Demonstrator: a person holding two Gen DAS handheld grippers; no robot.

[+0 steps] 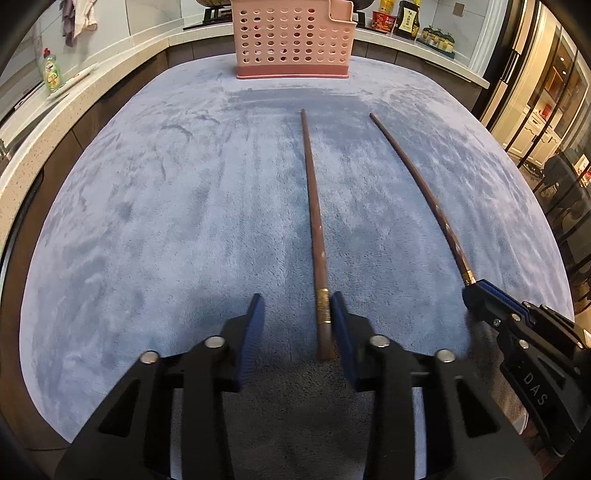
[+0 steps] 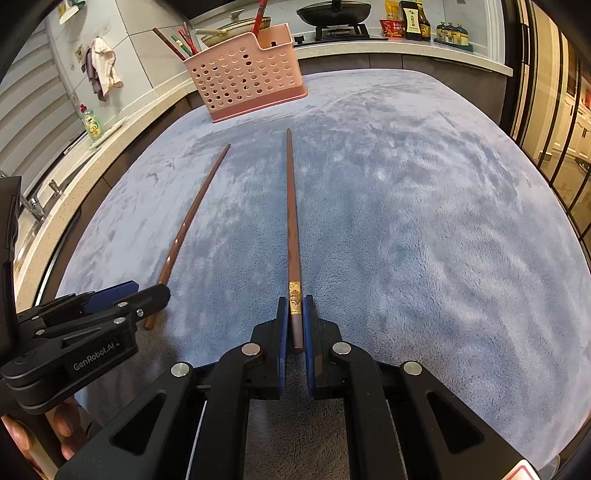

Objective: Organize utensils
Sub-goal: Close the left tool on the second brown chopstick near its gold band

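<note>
Standing at the far edge of the grey-blue mat [image 1: 147, 221], straight ahead of both claws, is a pink perforated basket [image 1: 291, 40]. Seen from the right wrist cam it holds several chopsticks [image 2: 181, 40], dark, green and red, leaning out of its top; a narrower side compartment sits at its right end, contents can't be made out. Behind it on the counter: a black wok [image 2: 334, 11] on a burner, dark sauce bottles [image 2: 415, 18] w/ labels too small to read, a green dish-soap bottle [image 2: 90, 123] off to the left.

Readable writing: "GenRobot.AI" on the left gripper [image 1: 297, 317] body, "DAS" on the right gripper [image 2: 295, 317] body.

Both claws point steeply down at the mat, side by side. Left claw's jaws are partly open around the thick end of one brown chopstick [image 1: 312, 206], which lies flat on the mat; the stick sits just beside the right-hand pad, gap to the other pad. Right claw is clamped on the thick end of the second brown chopstick [image 2: 291, 206], gold band just fwd of the pads, tip aimed toward the basket.
</note>
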